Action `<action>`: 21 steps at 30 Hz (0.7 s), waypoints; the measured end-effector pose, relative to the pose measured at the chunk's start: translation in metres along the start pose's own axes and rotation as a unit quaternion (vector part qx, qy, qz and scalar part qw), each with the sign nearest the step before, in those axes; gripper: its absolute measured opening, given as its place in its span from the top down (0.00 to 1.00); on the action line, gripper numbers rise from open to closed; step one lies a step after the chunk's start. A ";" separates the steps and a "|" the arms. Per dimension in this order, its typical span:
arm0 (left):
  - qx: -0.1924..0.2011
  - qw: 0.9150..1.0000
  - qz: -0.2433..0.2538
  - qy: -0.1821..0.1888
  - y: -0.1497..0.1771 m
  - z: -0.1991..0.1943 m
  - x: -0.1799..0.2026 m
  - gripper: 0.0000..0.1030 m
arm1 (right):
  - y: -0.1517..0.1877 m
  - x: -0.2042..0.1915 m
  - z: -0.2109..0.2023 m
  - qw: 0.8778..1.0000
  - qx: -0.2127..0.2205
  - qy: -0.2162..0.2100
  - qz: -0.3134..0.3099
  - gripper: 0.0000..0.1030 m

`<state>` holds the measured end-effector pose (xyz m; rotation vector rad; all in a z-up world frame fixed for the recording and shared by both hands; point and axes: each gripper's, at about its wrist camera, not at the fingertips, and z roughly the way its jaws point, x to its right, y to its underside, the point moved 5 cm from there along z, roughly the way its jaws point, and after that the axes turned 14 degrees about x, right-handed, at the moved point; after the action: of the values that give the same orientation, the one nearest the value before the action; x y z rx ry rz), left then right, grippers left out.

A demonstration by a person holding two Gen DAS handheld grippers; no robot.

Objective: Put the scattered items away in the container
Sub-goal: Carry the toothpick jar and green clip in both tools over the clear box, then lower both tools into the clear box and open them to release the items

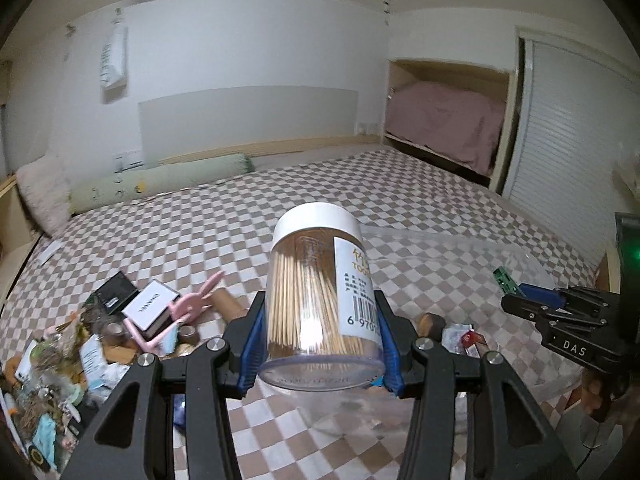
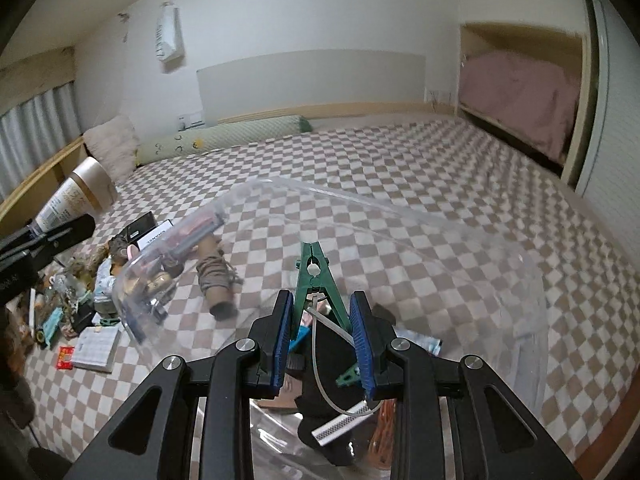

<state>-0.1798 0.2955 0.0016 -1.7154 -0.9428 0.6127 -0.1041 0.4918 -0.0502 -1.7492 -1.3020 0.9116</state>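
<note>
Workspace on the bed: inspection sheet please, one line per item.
Surface: checkered bedspread, brown and white.
Job's things: clear plastic container under the right tongs; toothpick jar and green clip both held.
Clutter: scattered pile at the left with a pink rabbit clip and a white box; cardboard tube beside the container.
Grippers: left tongs shut on the toothpick jar; right tongs shut on the green clip.
Cables: white zip tie hanging from the clip.
Surroundings: green bolster, pink pillow, wall.
</note>
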 end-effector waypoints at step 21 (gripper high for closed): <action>-0.074 0.996 0.029 0.050 0.037 0.066 0.075 0.53 | 0.037 0.027 0.021 0.993 -0.112 0.038 0.012 0.71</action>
<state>-0.1782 0.3875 -0.0525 -1.8935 -0.8879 0.4992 -0.1008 0.5140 -0.0957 -1.9542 -1.3804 0.7272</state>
